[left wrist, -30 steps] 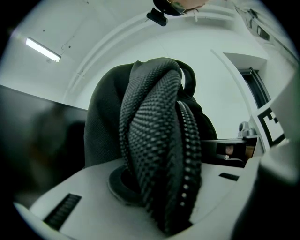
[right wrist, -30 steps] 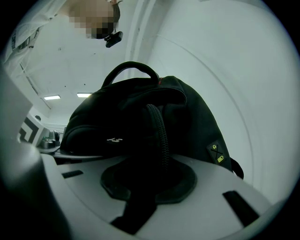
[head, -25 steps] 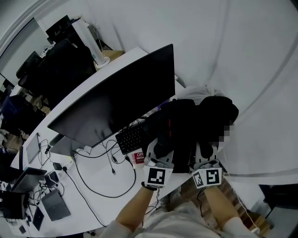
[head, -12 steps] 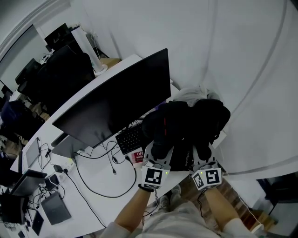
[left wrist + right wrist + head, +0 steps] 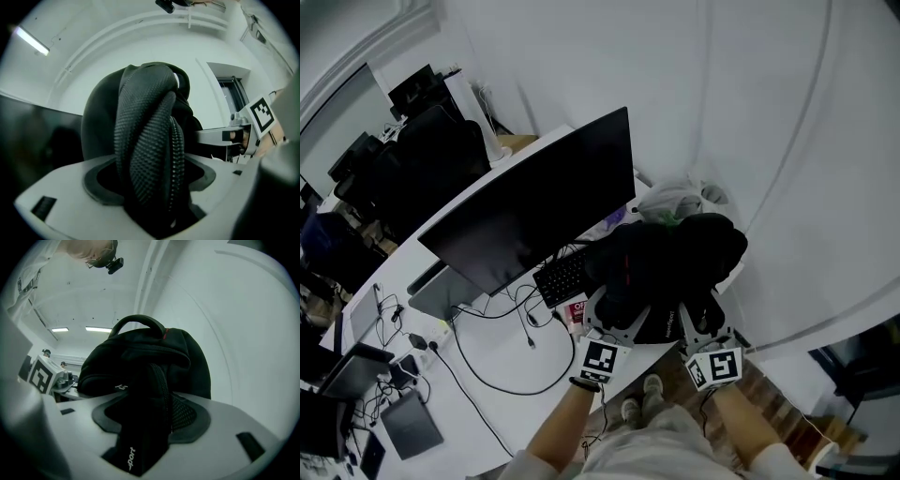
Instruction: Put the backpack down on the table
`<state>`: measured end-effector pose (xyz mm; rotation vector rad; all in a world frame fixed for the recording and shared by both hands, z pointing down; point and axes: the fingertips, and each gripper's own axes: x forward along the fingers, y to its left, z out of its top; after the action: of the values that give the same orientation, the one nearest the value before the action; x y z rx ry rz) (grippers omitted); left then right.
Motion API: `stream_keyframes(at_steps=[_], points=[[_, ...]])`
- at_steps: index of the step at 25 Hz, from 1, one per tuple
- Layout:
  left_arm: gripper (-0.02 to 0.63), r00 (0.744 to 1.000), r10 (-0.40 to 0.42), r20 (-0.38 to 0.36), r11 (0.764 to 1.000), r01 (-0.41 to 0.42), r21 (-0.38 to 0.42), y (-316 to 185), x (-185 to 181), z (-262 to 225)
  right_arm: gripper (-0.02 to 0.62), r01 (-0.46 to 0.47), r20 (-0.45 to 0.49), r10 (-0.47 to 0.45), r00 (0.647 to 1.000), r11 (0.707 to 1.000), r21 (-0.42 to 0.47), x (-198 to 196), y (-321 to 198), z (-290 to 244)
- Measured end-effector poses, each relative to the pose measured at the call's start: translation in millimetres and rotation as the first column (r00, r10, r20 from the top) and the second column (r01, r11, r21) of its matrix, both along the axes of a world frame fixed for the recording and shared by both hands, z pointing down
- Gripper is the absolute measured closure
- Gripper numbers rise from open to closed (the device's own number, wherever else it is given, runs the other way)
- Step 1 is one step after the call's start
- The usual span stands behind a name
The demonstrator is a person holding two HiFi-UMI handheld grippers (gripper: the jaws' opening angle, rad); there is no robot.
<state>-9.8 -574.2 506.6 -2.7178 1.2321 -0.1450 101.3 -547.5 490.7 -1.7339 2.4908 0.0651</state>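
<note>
A: Backpack (image 5: pixel 670 267) on the table (image 5: pixel 502 370) yet?

B: It looks so. In the head view the black backpack sits at the table's right end, near the front edge. It is just beside the keyboard (image 5: pixel 562 278) and to the right of the monitor (image 5: pixel 534 211). In the right gripper view it stands upright with its handle (image 5: pixel 138 322) on top, and it seems to bear its own weight.

A: And the grippers?

B: Both are at the near side of the backpack. The left gripper (image 5: pixel 150 185) has just been opening its jaws. They stand wide apart, and a mesh strap (image 5: pixel 145 136) runs loose between them with the pads not pressing it. The right gripper (image 5: pixel 150 423) has just been opening too. Its jaws are apart around the other strap (image 5: pixel 140 427), which is likewise unclamped.

A: So what is done, and what is left?

B: The setting down appears done, and both grips are released. What remains, as I judge it, is small. Both grippers need to draw back clear of the straps without snagging them, and the backpack must stay steady so near the table's edge.
</note>
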Motion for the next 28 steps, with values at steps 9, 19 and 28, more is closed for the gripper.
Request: stream_keyframes(at_steps=[9, 19, 28], points=[[0.258, 0.998, 0.011, 0.058, 1.000, -0.012, 0.015, 50.5, -25.0, 9.7, 0.376, -0.048, 0.012, 0.047, 0.999, 0.999, 0.021, 2.2, 57.5, 0.2], [0.252, 0.994, -0.111, 0.020, 0.994, 0.111, 0.007, 119.3, -74.9, 12.0, 0.376, -0.056, 0.017, 0.056, 0.998, 0.998, 0.022, 23.2, 117.8, -1.1], [0.421, 0.954, -0.282, -0.104, 0.953, 0.291, 0.087, 222.6, -102.6, -40.9, 0.425, -0.125, 0.058, 0.125, 0.990, 0.992, -0.009, 86.2, 237.1, 14.4]])
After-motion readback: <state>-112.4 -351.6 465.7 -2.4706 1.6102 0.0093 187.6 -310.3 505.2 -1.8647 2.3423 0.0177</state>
